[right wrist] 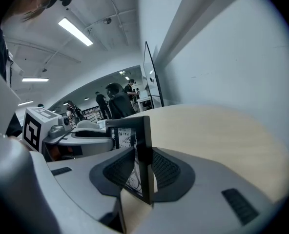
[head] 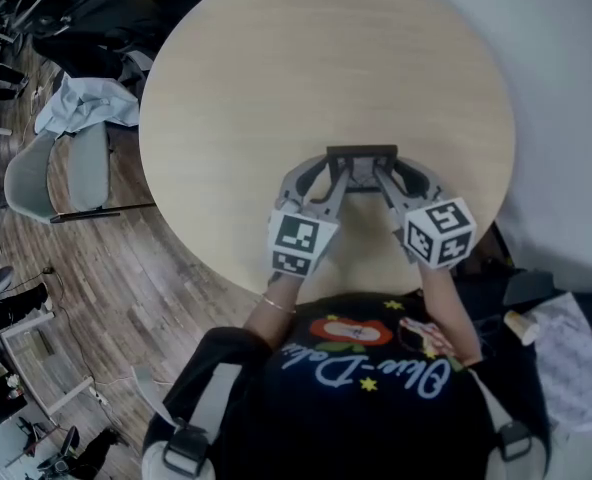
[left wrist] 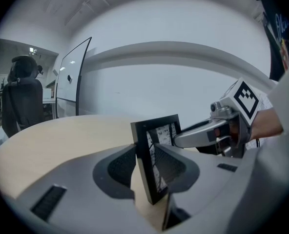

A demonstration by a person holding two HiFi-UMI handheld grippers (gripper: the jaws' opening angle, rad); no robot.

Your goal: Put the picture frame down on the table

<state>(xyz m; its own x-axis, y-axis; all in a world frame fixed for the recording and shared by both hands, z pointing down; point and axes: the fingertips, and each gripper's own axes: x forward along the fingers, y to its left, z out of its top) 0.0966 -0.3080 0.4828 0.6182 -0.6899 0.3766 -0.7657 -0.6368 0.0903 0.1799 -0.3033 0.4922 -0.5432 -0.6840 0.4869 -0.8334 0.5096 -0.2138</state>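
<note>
A small black picture frame (head: 361,153) stands upright over the near half of the round wooden table (head: 276,68), its picture of black-and-white print facing me. My left gripper (head: 334,166) is shut on the frame's left edge, and the frame (left wrist: 154,155) sits squarely between the ribbed pads of that gripper (left wrist: 147,165). On the frame's right edge (right wrist: 143,140) my right gripper (head: 388,166) is shut too, its pads (right wrist: 166,172) pressing both faces. The frame's bottom edge is low over the tabletop; I cannot tell whether it touches.
Grey office chairs (head: 61,168) and a pale cloth (head: 81,103) stand on the wood floor left of the table. A white wall (head: 566,88) curves round the table's far right. Papers (head: 576,358) lie at the lower right. A whiteboard (left wrist: 71,77) stands beyond the table.
</note>
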